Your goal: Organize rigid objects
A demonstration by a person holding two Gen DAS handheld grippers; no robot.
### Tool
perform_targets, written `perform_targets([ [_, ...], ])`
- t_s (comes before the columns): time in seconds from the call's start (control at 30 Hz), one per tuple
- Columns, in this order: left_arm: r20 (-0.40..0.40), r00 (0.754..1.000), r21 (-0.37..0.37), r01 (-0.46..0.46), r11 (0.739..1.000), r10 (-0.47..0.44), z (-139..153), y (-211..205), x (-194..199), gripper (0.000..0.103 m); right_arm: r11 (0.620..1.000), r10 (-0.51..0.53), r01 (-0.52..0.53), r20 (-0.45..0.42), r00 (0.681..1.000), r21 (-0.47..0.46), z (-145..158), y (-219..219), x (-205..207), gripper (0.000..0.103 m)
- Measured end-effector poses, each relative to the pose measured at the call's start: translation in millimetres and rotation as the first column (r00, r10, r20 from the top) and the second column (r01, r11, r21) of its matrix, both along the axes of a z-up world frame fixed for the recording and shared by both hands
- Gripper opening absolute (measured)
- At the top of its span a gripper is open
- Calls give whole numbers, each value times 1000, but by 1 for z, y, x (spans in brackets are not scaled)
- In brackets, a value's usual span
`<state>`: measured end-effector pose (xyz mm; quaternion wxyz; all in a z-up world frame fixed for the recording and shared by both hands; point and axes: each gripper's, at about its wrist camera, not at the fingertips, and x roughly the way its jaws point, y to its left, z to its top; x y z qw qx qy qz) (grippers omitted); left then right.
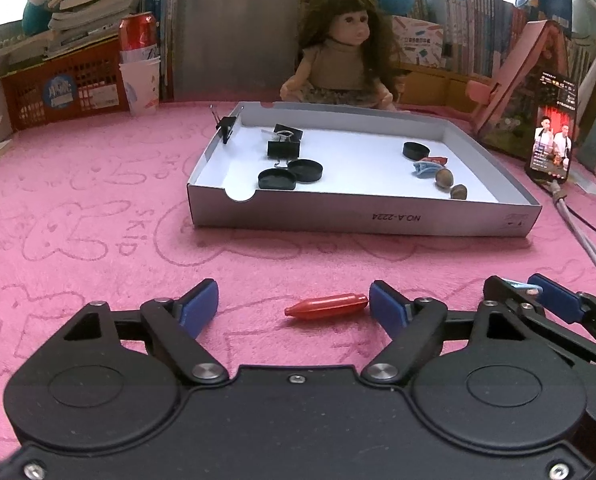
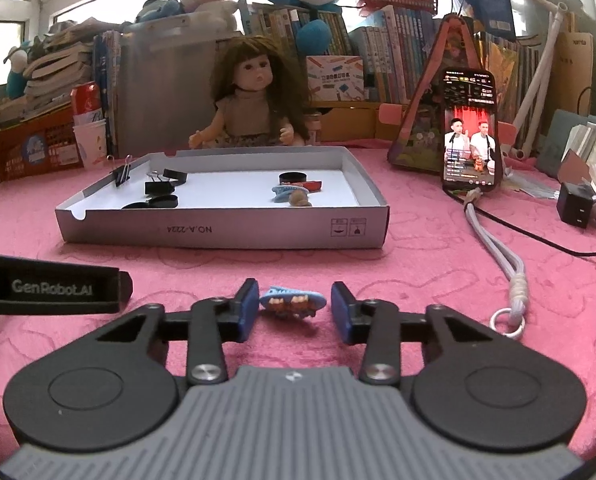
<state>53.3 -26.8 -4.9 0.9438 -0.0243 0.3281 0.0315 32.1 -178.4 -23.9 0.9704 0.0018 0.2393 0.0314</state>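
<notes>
A white cardboard tray (image 1: 362, 222) (image 2: 218, 232) lies on the pink cloth. It holds black binder clips (image 1: 284, 148), black round lids (image 1: 290, 174), a blue clip (image 1: 426, 168) and brown nuts (image 1: 444, 179). A red capsule-shaped piece (image 1: 326, 306) lies on the cloth between the open fingers of my left gripper (image 1: 294, 306), close to the right finger. A small blue toy piece (image 2: 292, 300) lies on the cloth between the open fingers of my right gripper (image 2: 294, 304), which also shows in the left wrist view (image 1: 514, 292).
A doll (image 1: 342, 48) sits behind the tray. A phone (image 2: 469, 136) with a lit screen stands at the right, its braided cable (image 2: 498, 248) running toward me. A black charger (image 2: 576, 204), a red basket (image 1: 62, 88), paper cups (image 1: 140, 86) and books line the back.
</notes>
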Motion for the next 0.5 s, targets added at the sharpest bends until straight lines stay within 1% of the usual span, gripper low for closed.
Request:
perform_targets([
  [0.1, 4, 1000, 15, -2, 1000, 2, -1, -2, 1, 78, 1000, 3, -3, 3, 1000, -3, -1, -1, -1, 41],
  [0.27, 15, 1000, 27, 14, 1000, -15, -1, -3, -1, 71, 1000, 10, -10, 3, 1000, -2, -1, -2, 0, 41],
  [0.3, 17, 1000, 27, 16, 1000, -17, -1, -4, -1, 67, 1000, 10, -10, 3, 1000, -2, 0, -2, 0, 41],
  [0.33, 21, 1000, 29, 17, 999, -18, -1, -4, -2, 58, 1000, 12, -12, 4, 1000, 2, 0, -2, 0, 41],
  [0.37, 25, 999, 30, 21, 999, -22, 0, -4, -2, 53, 1000, 15, -15, 4, 1000, 5, 0, -3, 0, 41],
  [0.43, 30, 999, 31, 32, 999, -33, 1, -4, -3, 35, 1000, 22, -22, 5, 1000, 6, 0, -4, -1, 41],
  [0.5, 33, 998, 29, 49, 998, -50, 2, -4, -4, 32, 1000, 28, -28, 7, 1000, 8, 0, -6, -2, 41],
])
